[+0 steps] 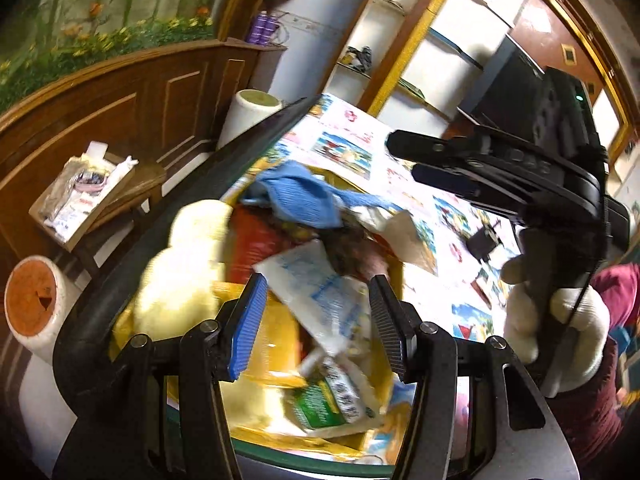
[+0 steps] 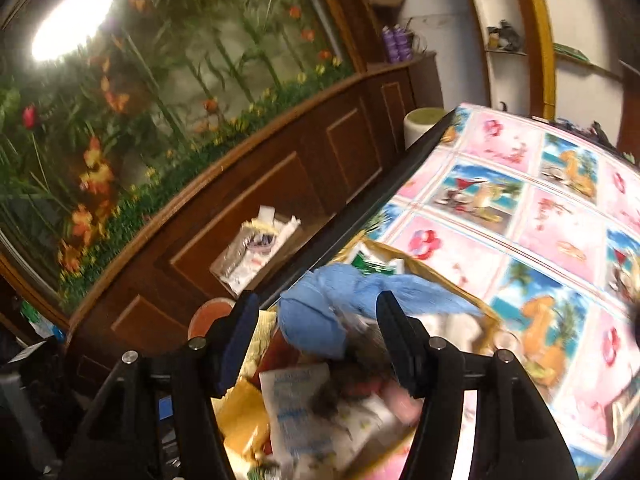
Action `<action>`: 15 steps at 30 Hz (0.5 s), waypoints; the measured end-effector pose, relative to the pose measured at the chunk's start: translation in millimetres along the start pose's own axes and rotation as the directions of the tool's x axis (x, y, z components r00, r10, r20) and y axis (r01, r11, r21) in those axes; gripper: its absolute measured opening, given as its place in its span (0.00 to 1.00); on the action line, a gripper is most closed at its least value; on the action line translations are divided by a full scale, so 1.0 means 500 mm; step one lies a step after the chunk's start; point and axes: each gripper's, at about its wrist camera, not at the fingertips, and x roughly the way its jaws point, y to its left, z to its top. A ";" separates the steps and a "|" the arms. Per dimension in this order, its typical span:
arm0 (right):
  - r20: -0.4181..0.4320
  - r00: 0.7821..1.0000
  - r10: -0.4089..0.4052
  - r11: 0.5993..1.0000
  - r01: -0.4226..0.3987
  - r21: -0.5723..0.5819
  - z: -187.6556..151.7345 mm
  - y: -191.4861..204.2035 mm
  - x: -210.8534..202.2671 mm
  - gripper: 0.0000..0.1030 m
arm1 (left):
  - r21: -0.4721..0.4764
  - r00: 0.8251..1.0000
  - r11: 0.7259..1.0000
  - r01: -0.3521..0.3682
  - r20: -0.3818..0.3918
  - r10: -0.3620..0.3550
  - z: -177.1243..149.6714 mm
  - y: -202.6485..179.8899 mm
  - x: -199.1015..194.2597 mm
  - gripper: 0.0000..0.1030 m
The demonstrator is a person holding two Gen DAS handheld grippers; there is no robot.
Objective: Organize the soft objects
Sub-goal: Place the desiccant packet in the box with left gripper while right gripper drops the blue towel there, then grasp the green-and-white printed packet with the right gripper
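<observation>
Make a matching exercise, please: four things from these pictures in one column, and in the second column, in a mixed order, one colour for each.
Things:
1. Cloth on top of the pile in the basket
2. Stuffed toy at the basket's left side
3. Pad on the left finger of the left gripper
4. Glove on the hand holding the right gripper

Colours:
A. pale yellow
B. white
C. light blue
D. dark blue

Pairs: 1-C, 2-A, 3-D, 4-B
</observation>
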 end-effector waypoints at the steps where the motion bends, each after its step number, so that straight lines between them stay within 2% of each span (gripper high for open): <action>1: 0.011 1.000 0.002 1.000 -0.002 0.015 -0.007 -0.011 -0.015 0.60 | 0.021 1.000 1.000 0.000 -0.006 0.000 -0.004 -0.018 0.002 0.52; 6: 0.042 0.999 -0.015 0.994 0.010 0.107 -0.055 -0.094 -0.084 0.60 | 0.128 0.999 0.992 0.001 -0.038 0.004 -0.028 -0.114 0.022 0.52; 15: 0.076 0.992 -0.099 0.963 0.076 0.258 -0.149 -0.245 -0.192 0.60 | 0.279 0.992 0.960 0.019 -0.123 0.016 -0.081 -0.262 0.082 0.52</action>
